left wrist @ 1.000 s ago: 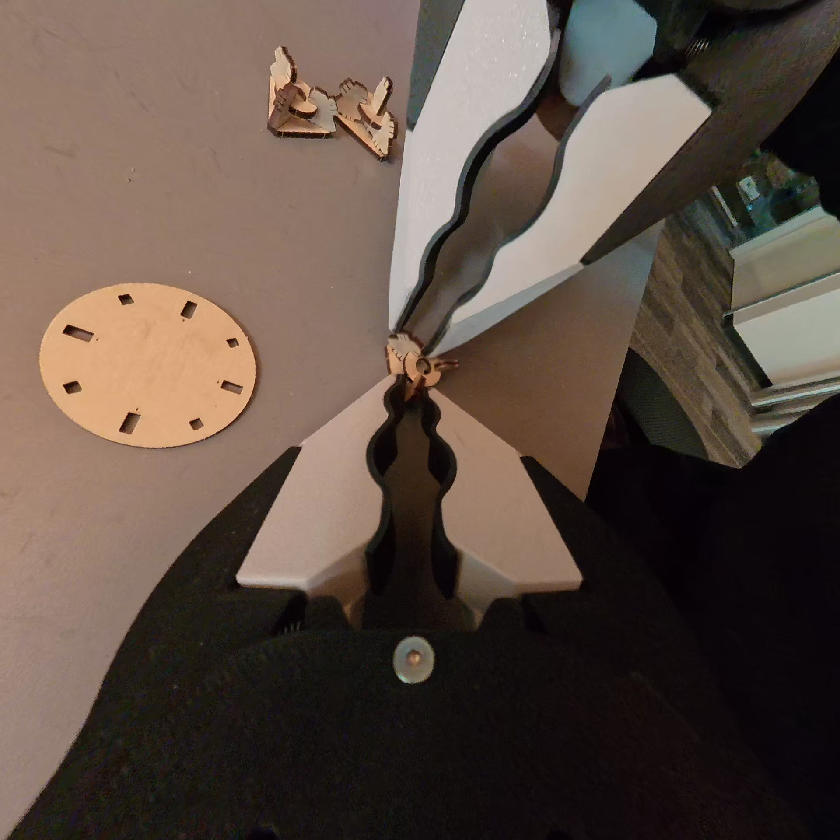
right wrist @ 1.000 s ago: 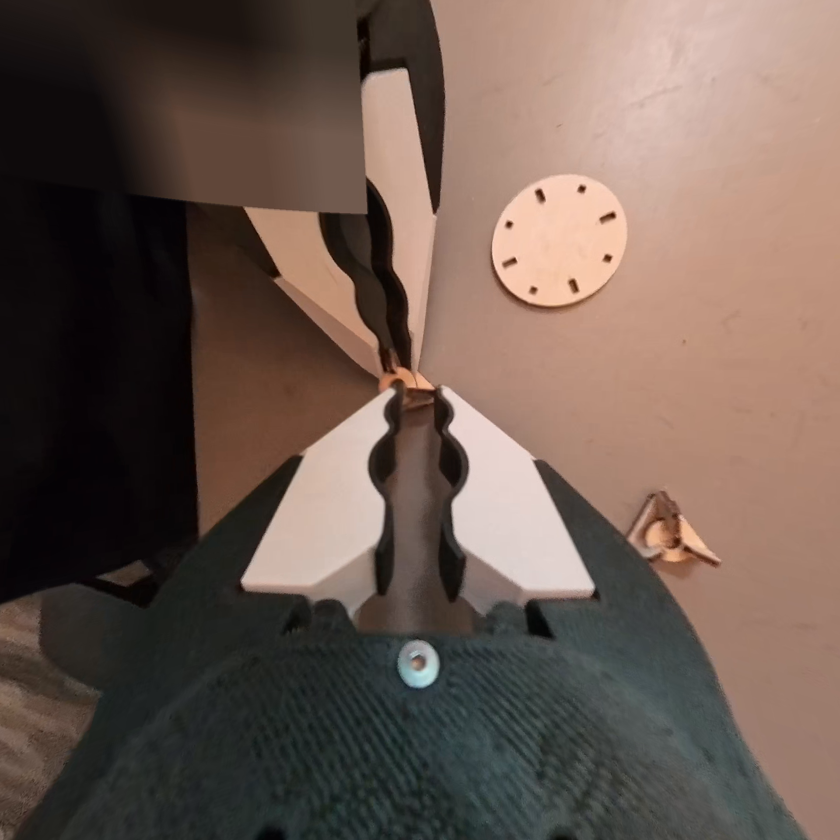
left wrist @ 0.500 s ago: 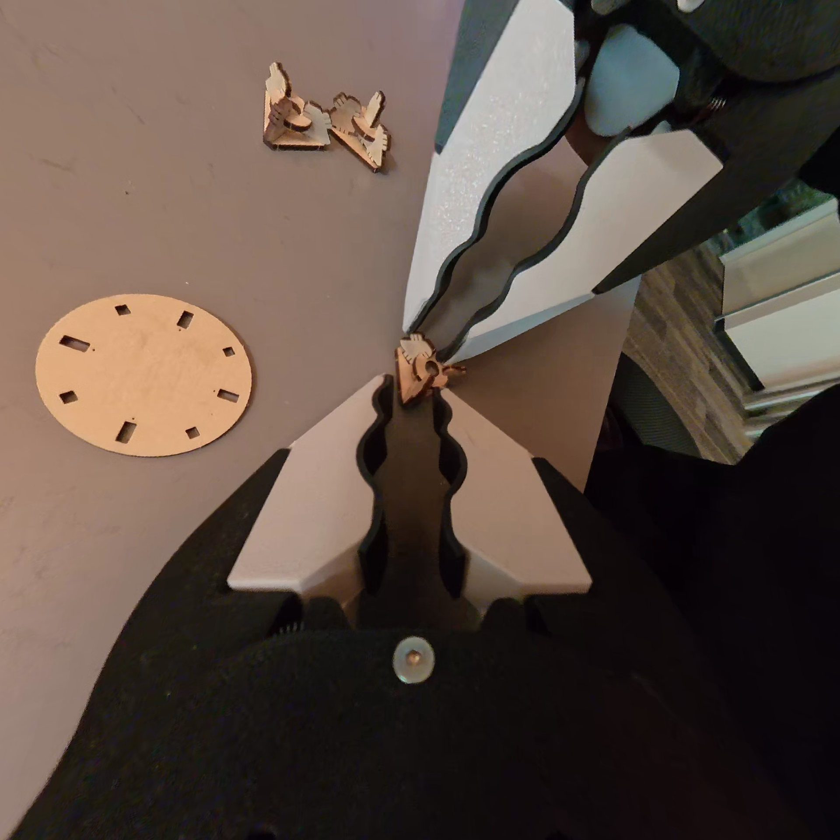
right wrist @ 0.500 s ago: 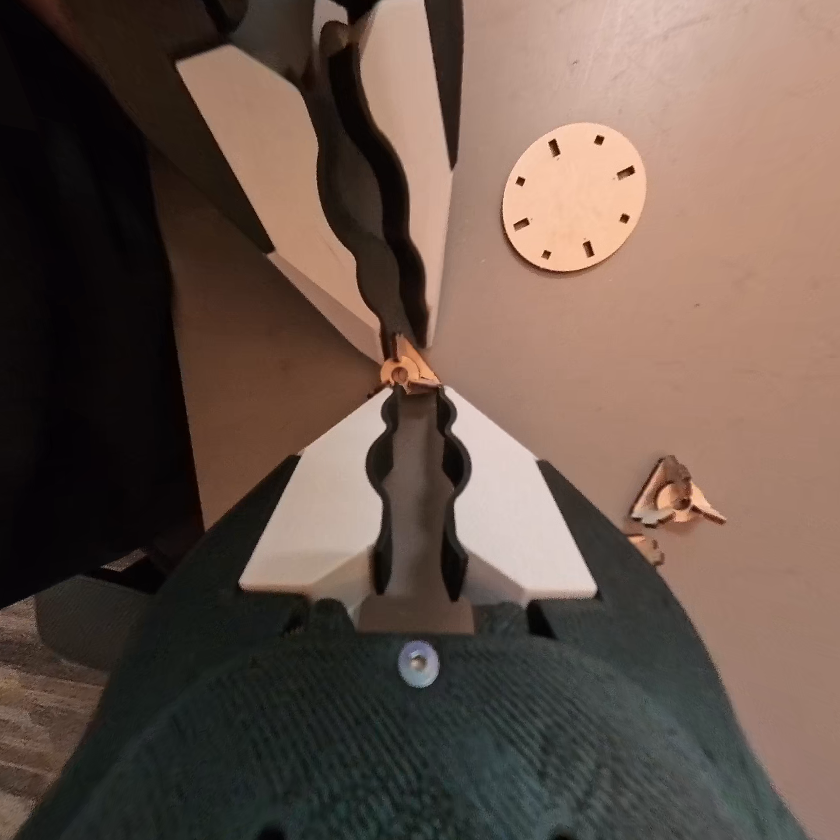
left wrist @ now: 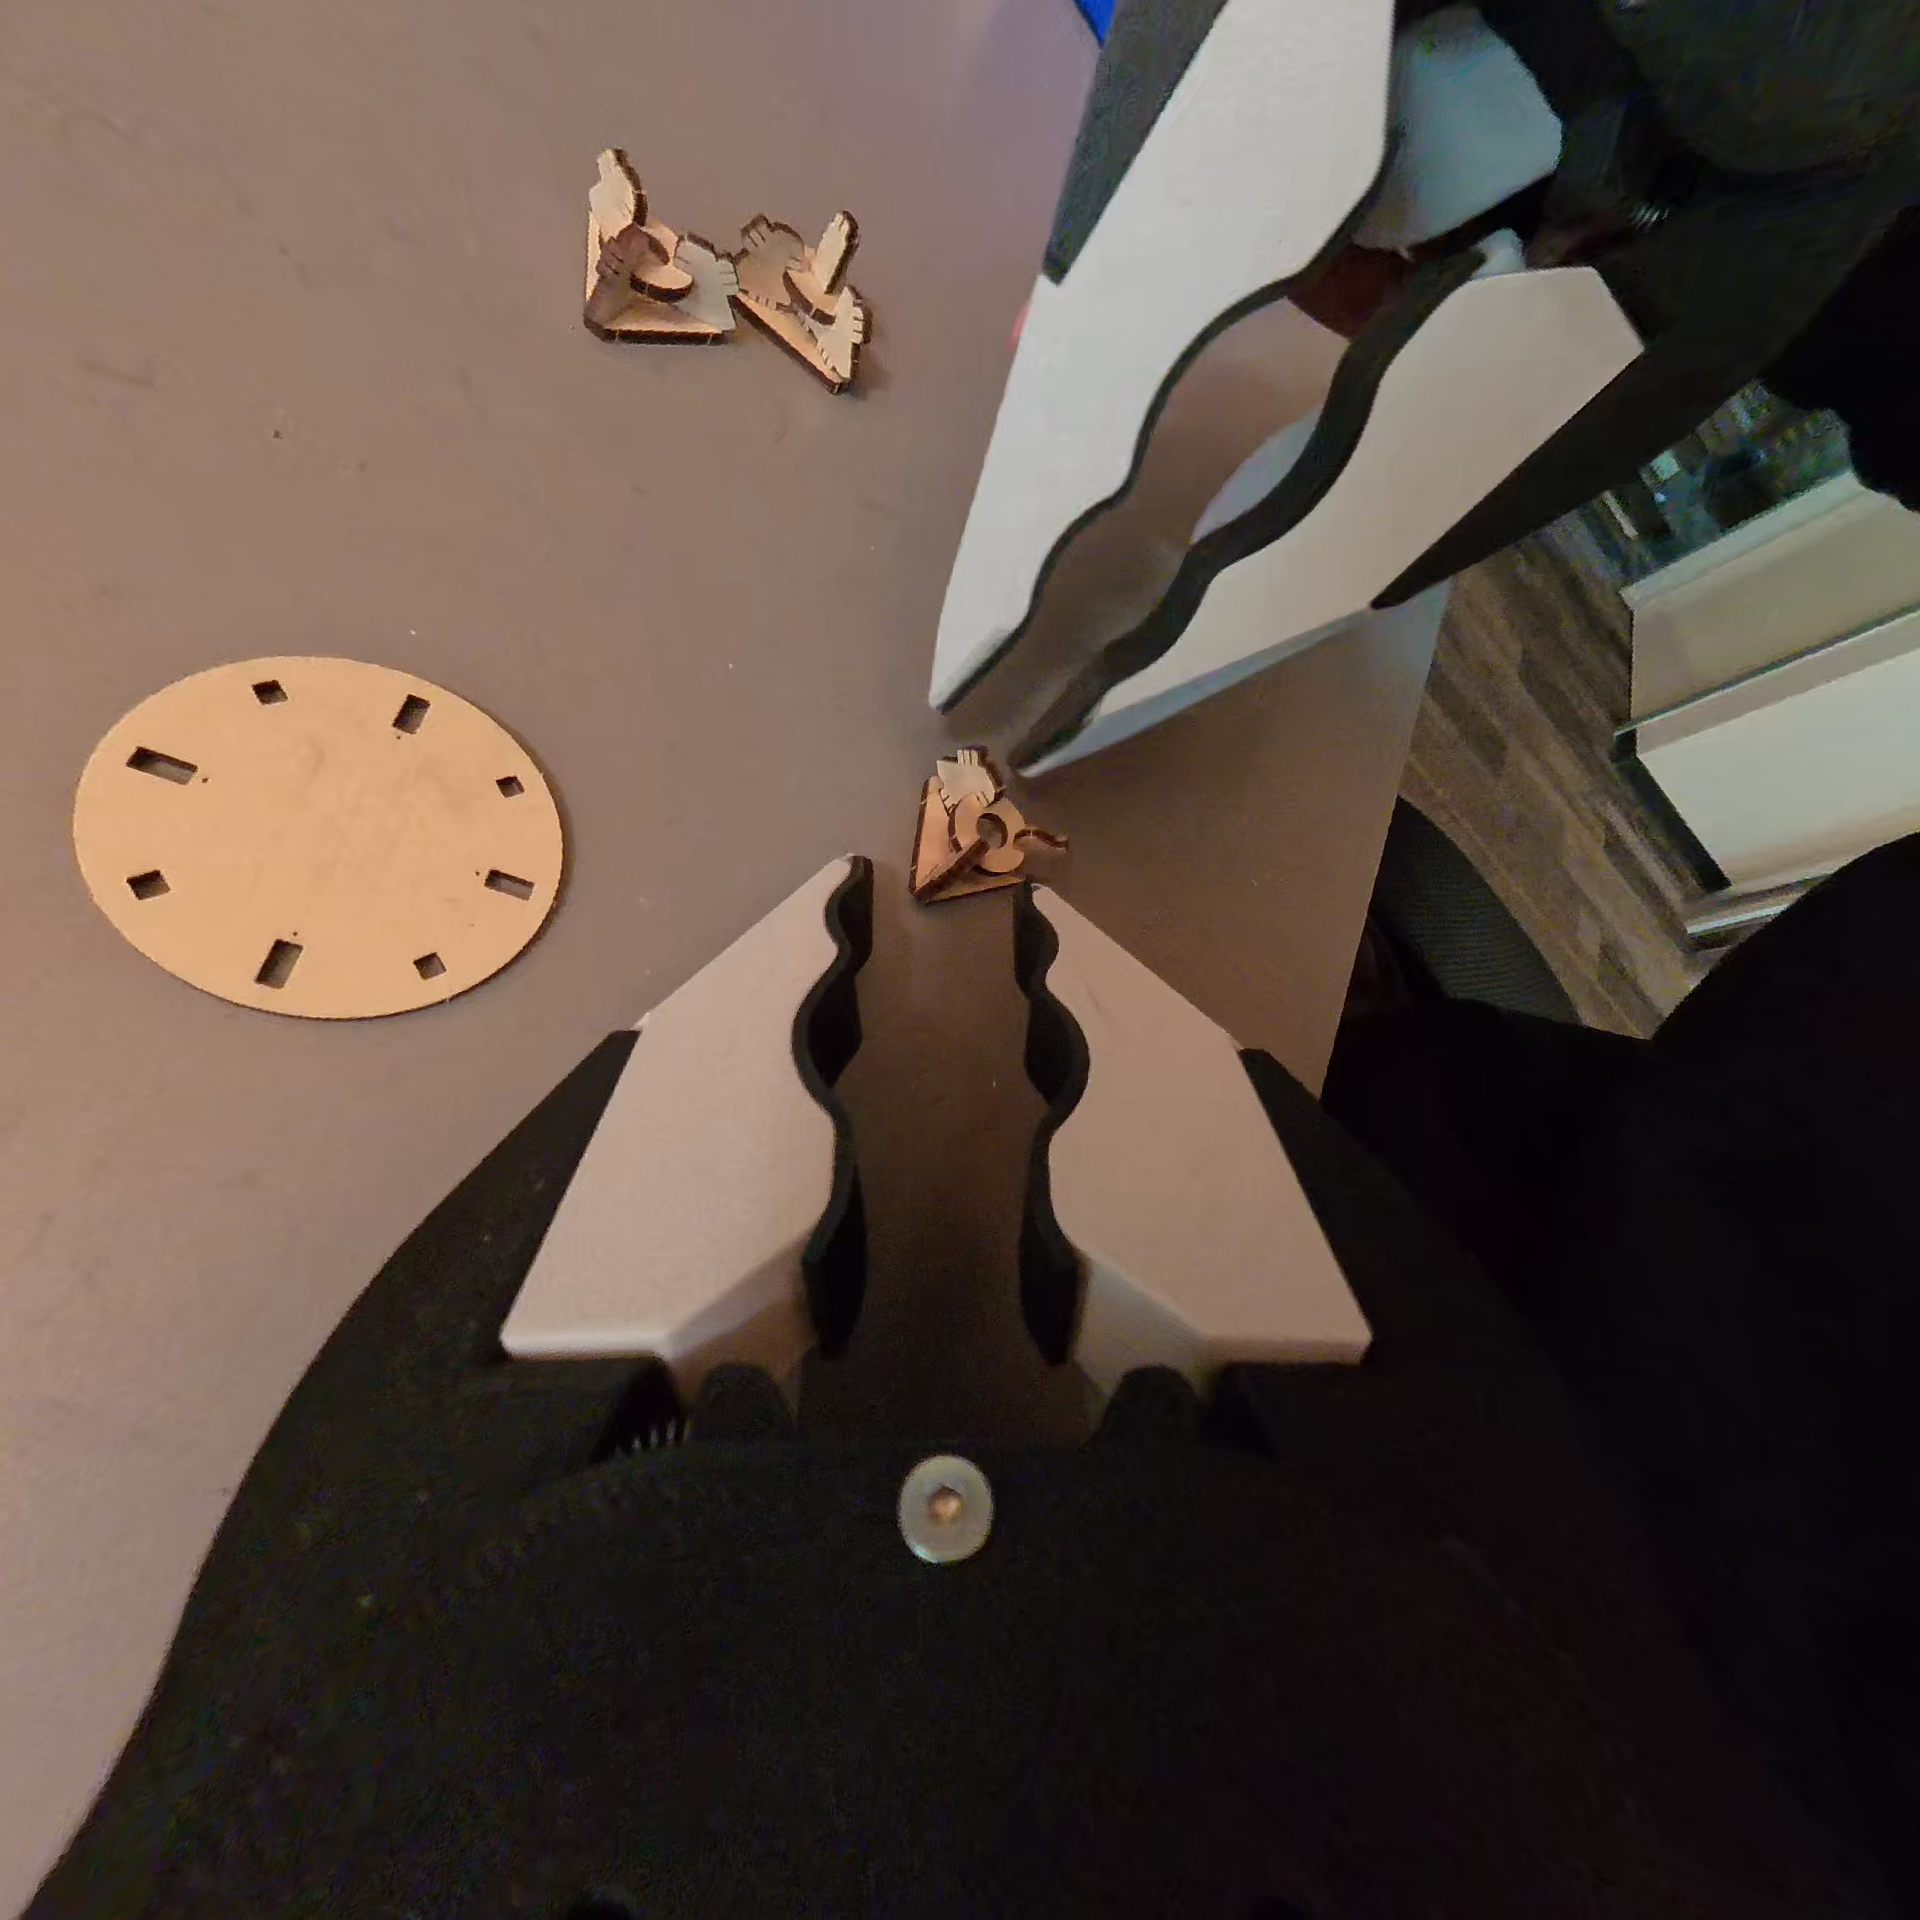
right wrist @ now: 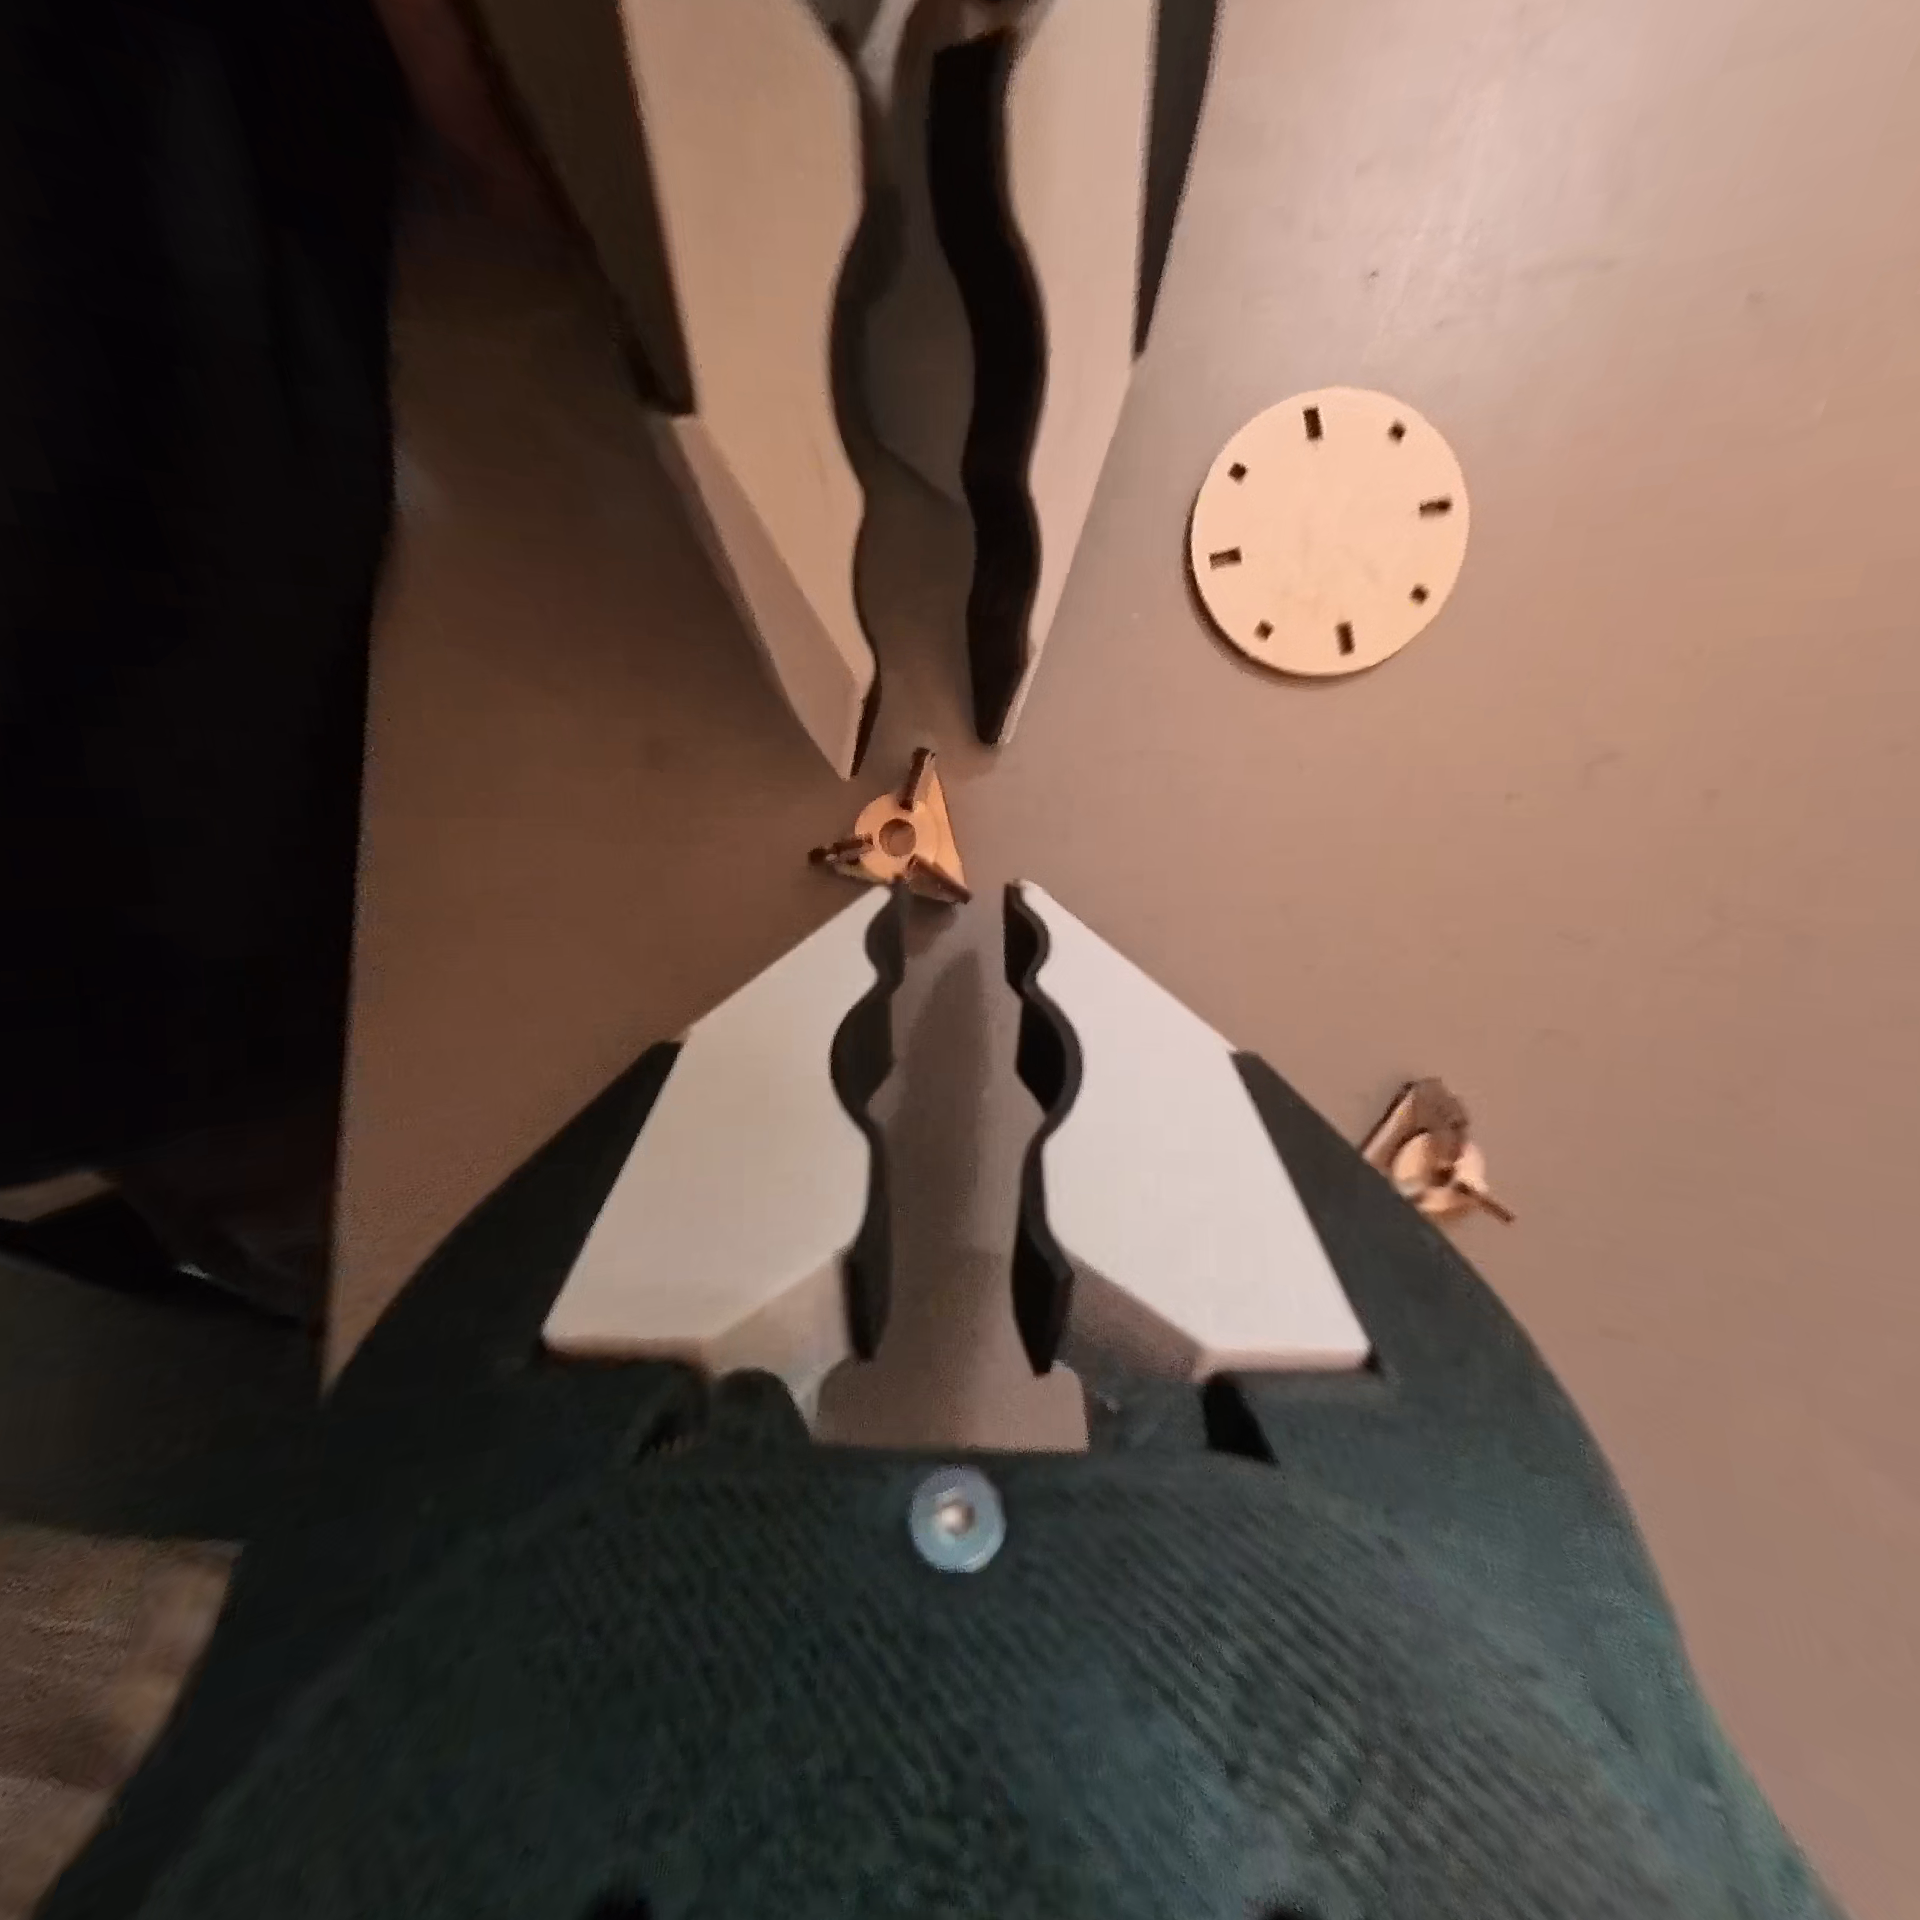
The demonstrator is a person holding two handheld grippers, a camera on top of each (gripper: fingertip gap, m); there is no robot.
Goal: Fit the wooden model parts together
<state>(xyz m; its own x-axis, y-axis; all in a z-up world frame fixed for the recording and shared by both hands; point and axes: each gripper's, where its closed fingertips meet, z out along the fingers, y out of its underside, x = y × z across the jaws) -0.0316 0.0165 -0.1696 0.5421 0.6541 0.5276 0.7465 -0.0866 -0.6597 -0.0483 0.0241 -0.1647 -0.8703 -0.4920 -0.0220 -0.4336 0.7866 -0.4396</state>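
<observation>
Item: left gripper [left wrist: 943, 883], black fabric cover, white fingers with wavy black pads. Lower centre of the left wrist view. Jaws parted, nothing clamped.

Item: right gripper [right wrist: 951, 896], dark green fabric cover, same white fingers. Lower centre of the right wrist view; also upper right of the left wrist view, tips pointing down-left. Jaws parted, nothing clamped.

Item: small wooden triangular assembly [left wrist: 971, 831], with a central ring and three projecting tabs. Centre of both views, lying on the table [left wrist: 416, 499] between the two sets of fingertips, just beyond each; neither gripper's pads press on it.

Item: wooden disc [left wrist: 317, 836], round, with rectangular slots near its rim. Flat on the table, middle left of the left wrist view, upper right of the right wrist view.

Item: two further wooden assemblies [left wrist: 717, 275], side by side, touching. Upper centre-left of the left wrist view, well apart from both grippers.

Item: table, matte grey-brown; its edge shows at right of the left wrist view.
</observation>
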